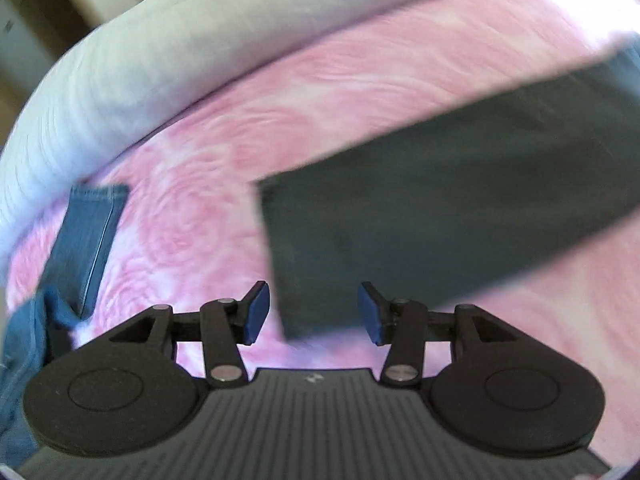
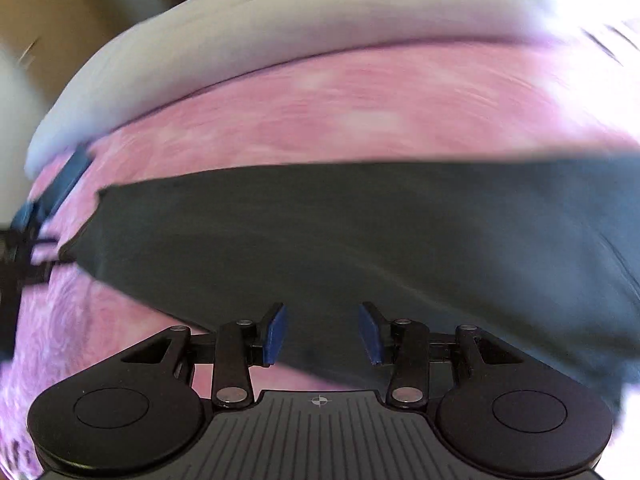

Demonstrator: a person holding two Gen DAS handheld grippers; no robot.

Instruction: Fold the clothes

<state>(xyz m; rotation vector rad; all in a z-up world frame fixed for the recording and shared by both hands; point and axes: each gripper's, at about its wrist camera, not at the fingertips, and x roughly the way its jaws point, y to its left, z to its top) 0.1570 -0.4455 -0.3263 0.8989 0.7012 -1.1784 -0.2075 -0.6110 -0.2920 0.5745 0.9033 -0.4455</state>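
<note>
A dark grey-green garment (image 1: pixel 440 200) lies flat on a pink patterned bedspread (image 1: pixel 300 92), running from the middle to the right edge. Its near left corner lies just ahead of my left gripper (image 1: pixel 314 314), which is open and empty above the cloth. In the right wrist view the same garment (image 2: pixel 360 232) spreads wide across the bedspread (image 2: pixel 340 112). My right gripper (image 2: pixel 322 334) is open and empty over the garment's near edge. Both views are blurred.
Blue jeans (image 1: pixel 86 240) lie at the left edge of the bed and also show in the right wrist view (image 2: pixel 60 188). A pale grey-white padded bed edge (image 1: pixel 180 40) runs along the far side. Part of the other gripper (image 2: pixel 16 264) shows at far left.
</note>
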